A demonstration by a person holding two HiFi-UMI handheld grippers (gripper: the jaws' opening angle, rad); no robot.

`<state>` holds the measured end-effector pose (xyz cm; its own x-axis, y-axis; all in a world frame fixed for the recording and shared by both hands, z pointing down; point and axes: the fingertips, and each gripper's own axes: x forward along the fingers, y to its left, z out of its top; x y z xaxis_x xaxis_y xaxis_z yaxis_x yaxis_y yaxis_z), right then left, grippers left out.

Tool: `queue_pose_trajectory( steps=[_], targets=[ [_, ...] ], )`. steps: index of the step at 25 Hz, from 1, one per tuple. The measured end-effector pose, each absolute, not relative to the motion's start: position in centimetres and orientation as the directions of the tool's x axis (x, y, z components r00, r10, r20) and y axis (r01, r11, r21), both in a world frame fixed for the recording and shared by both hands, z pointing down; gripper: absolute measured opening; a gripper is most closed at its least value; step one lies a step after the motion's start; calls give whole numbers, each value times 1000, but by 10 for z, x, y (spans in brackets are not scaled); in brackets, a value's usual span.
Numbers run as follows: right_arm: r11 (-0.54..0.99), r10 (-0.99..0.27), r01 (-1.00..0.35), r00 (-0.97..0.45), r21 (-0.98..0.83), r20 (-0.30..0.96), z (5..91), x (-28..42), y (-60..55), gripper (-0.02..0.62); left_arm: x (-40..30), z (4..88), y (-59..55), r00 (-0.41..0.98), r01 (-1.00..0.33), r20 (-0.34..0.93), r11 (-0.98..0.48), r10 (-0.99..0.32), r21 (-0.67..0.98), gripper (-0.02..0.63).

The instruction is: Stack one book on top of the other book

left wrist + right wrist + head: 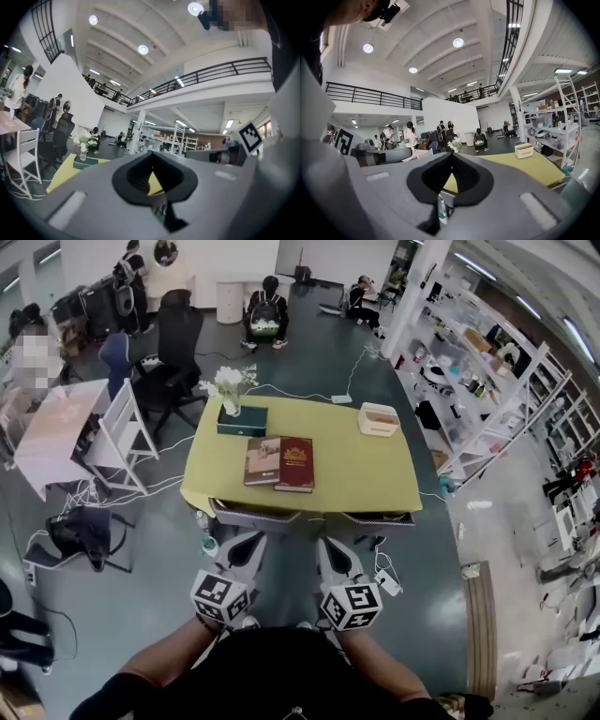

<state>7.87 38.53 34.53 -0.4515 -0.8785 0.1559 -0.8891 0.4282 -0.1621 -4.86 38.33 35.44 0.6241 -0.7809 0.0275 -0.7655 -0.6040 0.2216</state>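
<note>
Nearest the person, the left gripper (pixel 246 542) and the right gripper (pixel 334 546) are hanging side by side. Both are pointing forward at the table (pixel 375 470) and stopping short of its near edge. Each is clenched on nothing. In the left gripper view the jaws of the left gripper (pixel 151 161) are meeting along a closed seam, with only a sliver of yellow tabletop showing through the notch. The right gripper (pixel 452 160) is showing the same in its own view.

Further out, both books are lying flat near the middle of the table, well apart from either gripper. The brown book (pixel 262 461) is sitting on the left and the red book (pixel 294 464) on the right. They are touching along their long edges, and their long axes are running away from the person. The pair is sitting straight ahead in the gap between the two grippers' lines, slightly toward the left one. So the left gripper is lining up closer to the brown book and the right gripper closer to the red book. Neither gripper view is showing the books, because the jaws are covering that part of the table.

Beyond the books, a vase (pixel 232 390) is standing at the far left and a white box (pixel 379 418) at the far right. Both are sitting clear of the books.
</note>
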Motion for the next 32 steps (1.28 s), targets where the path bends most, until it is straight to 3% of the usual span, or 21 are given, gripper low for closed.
queue_pose_trajectory(
  steps=[16, 32],
  targets=[
    [398, -894, -905, -419, -147, 161, 350, 58, 368, 3, -68, 368, 361, 646, -744, 31, -619, -763, 251, 8],
    [437, -860, -873, -476, -217, 183, 376, 86, 211, 3, -32, 386, 213, 616, -775, 88, -582, -783, 247, 8]
  ],
)
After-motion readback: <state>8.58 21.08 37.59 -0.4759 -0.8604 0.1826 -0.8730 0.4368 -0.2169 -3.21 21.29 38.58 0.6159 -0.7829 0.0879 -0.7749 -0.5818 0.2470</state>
